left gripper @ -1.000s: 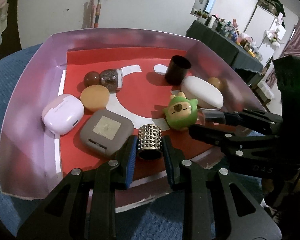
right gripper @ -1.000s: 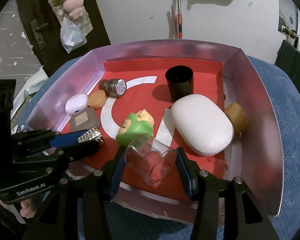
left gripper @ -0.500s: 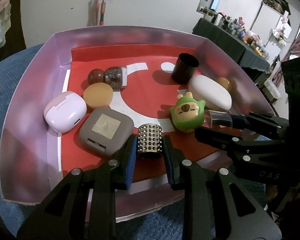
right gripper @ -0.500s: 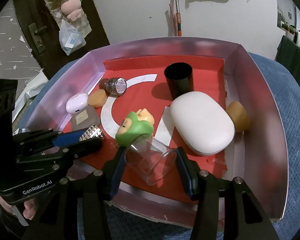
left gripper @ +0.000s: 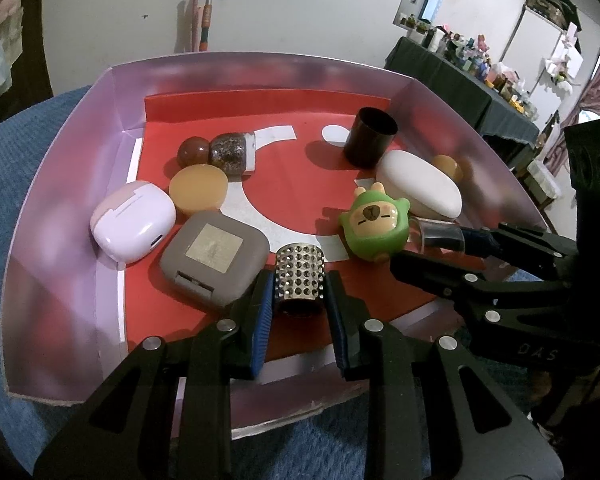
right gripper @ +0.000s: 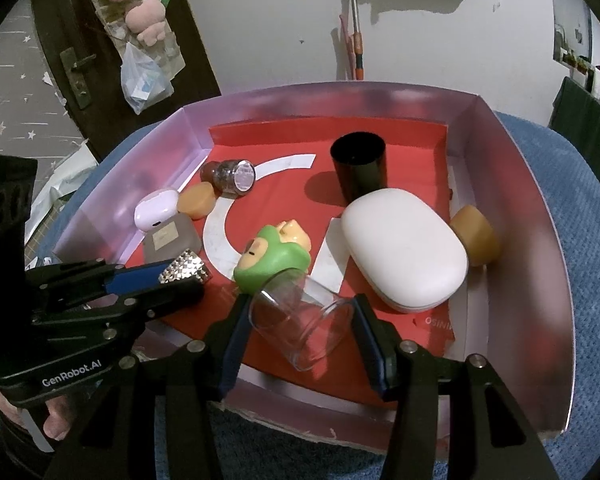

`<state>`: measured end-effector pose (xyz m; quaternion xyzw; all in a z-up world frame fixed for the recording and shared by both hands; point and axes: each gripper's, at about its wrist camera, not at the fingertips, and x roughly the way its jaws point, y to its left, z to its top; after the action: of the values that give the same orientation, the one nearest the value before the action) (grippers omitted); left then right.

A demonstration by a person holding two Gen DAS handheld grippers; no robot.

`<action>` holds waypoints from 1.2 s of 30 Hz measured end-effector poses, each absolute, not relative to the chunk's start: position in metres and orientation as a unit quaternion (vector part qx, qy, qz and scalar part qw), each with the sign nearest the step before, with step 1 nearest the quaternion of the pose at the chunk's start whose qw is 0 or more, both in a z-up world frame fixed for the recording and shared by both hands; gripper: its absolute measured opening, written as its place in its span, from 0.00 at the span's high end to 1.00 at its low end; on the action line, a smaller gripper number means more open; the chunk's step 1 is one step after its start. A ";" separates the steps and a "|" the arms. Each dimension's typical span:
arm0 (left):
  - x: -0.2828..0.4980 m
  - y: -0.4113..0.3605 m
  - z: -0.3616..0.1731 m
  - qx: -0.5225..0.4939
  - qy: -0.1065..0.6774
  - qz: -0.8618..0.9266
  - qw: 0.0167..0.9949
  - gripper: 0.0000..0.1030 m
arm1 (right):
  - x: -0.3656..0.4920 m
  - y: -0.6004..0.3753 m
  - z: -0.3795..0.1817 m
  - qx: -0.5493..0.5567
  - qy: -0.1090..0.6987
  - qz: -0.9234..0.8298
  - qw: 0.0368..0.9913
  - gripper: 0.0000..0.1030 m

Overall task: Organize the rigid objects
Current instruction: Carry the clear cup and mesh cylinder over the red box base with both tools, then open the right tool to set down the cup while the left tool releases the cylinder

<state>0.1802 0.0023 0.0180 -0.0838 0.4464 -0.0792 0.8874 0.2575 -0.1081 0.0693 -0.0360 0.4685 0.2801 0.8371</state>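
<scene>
My left gripper [left gripper: 299, 286] is shut on a studded metal cylinder [left gripper: 299, 282], held just above the red floor at the front of the pink-walled box [left gripper: 52, 208]. My right gripper [right gripper: 300, 322] is shut on a clear glass cup [right gripper: 302, 320] lying on its side, its mouth against a green animal toy [right gripper: 274, 258]. In the left wrist view the cup [left gripper: 436, 236] shows between the right fingers beside the toy [left gripper: 374, 224]. The cylinder [right gripper: 184, 267] also shows in the right wrist view.
In the box lie a lilac earbud case [left gripper: 132, 220], a grey square case [left gripper: 214, 256], an amber disc [left gripper: 198, 190], a brown ball [left gripper: 194, 151], a glitter jar [left gripper: 232, 152], a black cup [left gripper: 372, 136], a white oval case [left gripper: 418, 188] and an amber block [right gripper: 474, 236]. Blue cloth [right gripper: 588, 240] surrounds it.
Both grippers keep their holds. The view has drifted slightly, the box sitting a little lower and closer in frame; the objects inside have not moved.
</scene>
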 end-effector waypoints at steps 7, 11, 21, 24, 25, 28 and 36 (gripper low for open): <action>0.172 -0.001 0.021 -0.076 0.442 -0.076 0.891 0.76 | 0.250 -0.110 0.074 -0.031 0.458 0.284 0.842 0.41; 0.167 0.002 0.025 -0.083 0.434 -0.073 0.894 0.76 | 0.245 -0.112 0.078 -0.027 0.450 0.284 0.846 0.39; 0.149 0.011 0.030 -0.100 0.416 -0.061 0.902 0.76 | 0.229 -0.118 0.093 -0.012 0.421 0.280 0.863 0.29; 0.144 0.010 0.033 -0.100 0.410 -0.057 0.905 0.72 | 0.223 -0.121 0.097 -0.006 0.410 0.278 0.869 0.23; 0.142 0.010 0.034 -0.099 0.408 -0.056 0.906 0.57 | 0.221 -0.121 0.099 -0.005 0.406 0.276 0.871 0.22; 0.135 0.012 0.037 -0.102 0.390 -0.047 0.914 0.08 | 0.215 -0.123 0.104 -0.001 0.396 0.275 0.876 0.21; 0.124 0.020 0.041 -0.109 0.380 -0.040 0.918 0.08 | 0.202 -0.126 0.110 0.008 0.374 0.267 0.888 0.11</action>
<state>0.1239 0.0203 0.0407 -0.1089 0.3796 -0.0397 0.9179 0.2016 -0.1265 0.1103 0.0079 0.3738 0.2673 0.8881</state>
